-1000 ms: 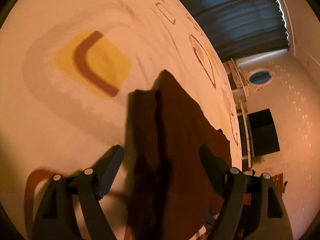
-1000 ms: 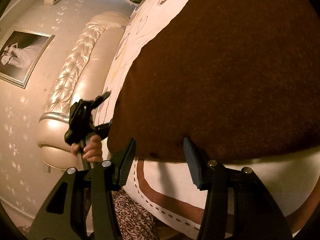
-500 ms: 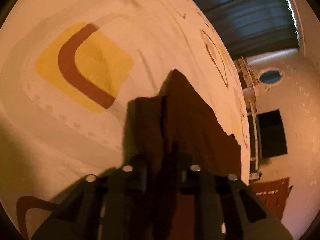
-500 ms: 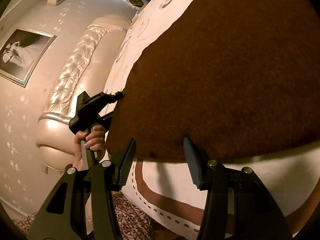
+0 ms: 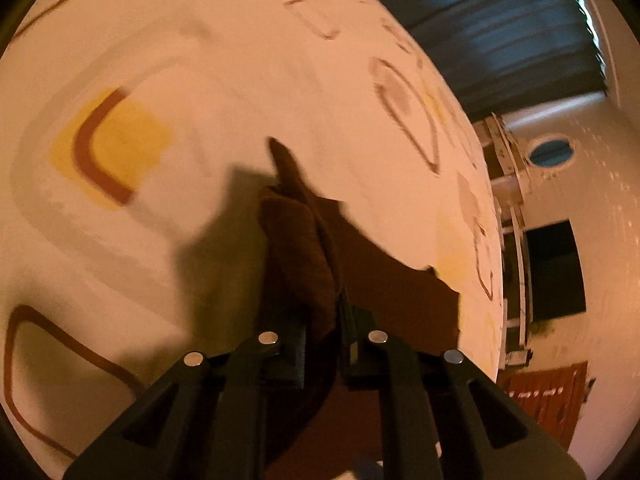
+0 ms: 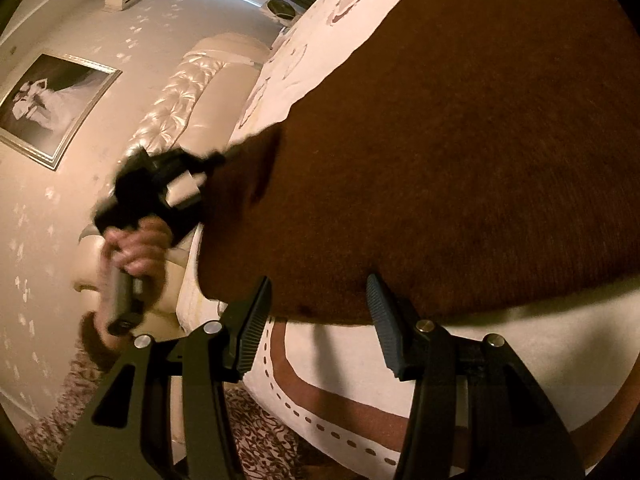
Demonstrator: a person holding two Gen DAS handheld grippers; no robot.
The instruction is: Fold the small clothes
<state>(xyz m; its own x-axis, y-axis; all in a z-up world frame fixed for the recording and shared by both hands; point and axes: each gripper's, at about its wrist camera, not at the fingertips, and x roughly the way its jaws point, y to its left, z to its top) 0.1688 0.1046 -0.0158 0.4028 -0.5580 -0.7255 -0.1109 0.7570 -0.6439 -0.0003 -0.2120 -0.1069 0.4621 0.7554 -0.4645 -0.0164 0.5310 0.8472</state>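
A small dark brown garment (image 6: 460, 152) lies spread on a cream patterned bedspread (image 6: 540, 336). In the left wrist view my left gripper (image 5: 324, 332) is shut on a bunched edge of the brown garment (image 5: 300, 248) and lifts it off the bedspread (image 5: 160, 60). The left gripper also shows in the right wrist view (image 6: 204, 172), held by a hand at the garment's left corner. My right gripper (image 6: 316, 312) is open, its jaws on either side of the garment's near edge, holding nothing.
A tufted cream headboard (image 6: 160, 120) and a framed picture (image 6: 48, 100) stand to the left. A patterned rug (image 6: 256, 440) lies below the bed edge. Dark curtains (image 5: 500, 20) and a shelf (image 5: 512, 216) stand beyond the bed's far side.
My left gripper closed on the garment's edge and has lifted and pulled it, bunching the fabric. My right gripper stayed open at the near edge.
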